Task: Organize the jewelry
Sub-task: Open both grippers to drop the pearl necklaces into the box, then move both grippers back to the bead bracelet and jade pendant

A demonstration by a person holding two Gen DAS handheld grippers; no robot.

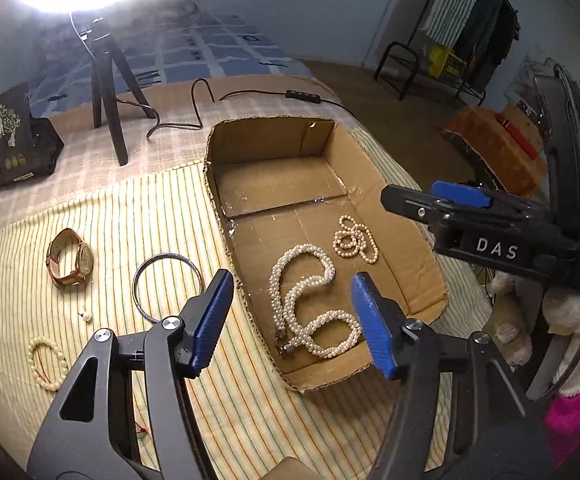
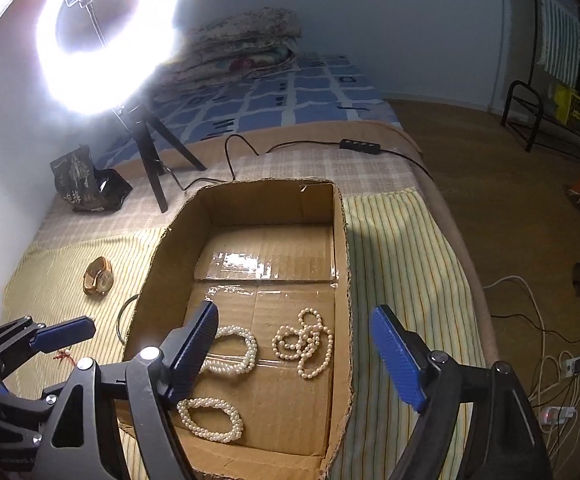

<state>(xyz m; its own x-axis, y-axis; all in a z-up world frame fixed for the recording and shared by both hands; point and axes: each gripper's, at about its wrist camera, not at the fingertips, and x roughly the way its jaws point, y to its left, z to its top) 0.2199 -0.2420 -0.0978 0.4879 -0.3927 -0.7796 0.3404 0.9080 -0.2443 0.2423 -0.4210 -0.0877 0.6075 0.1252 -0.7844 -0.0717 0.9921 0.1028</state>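
Observation:
An open cardboard box [image 1: 421,240] [image 2: 341,240] lies on the striped cloth. Inside it lie a thick braided pearl necklace [image 1: 309,300] [image 2: 226,360] and a thin pearl strand [image 1: 355,240] [image 2: 303,342]. Left of the box on the cloth are a metal bangle [image 1: 168,286], a brown-strapped watch [image 1: 70,262] [image 2: 98,278], a cream bead bracelet [image 1: 46,364] and a small pearl earring [image 1: 86,316]. My left gripper [image 1: 290,324] is open and empty above the box's near left part. My right gripper [image 2: 293,356] is open and empty above the box; it also shows in the left wrist view [image 1: 437,200].
A ring light on a tripod [image 2: 106,36] stands behind the box, with its cable and switch [image 2: 359,145] across the bed. A black snack bag [image 1: 6,140] stands at the far left. The bed edge drops to the floor on the right, with cables [image 2: 549,360].

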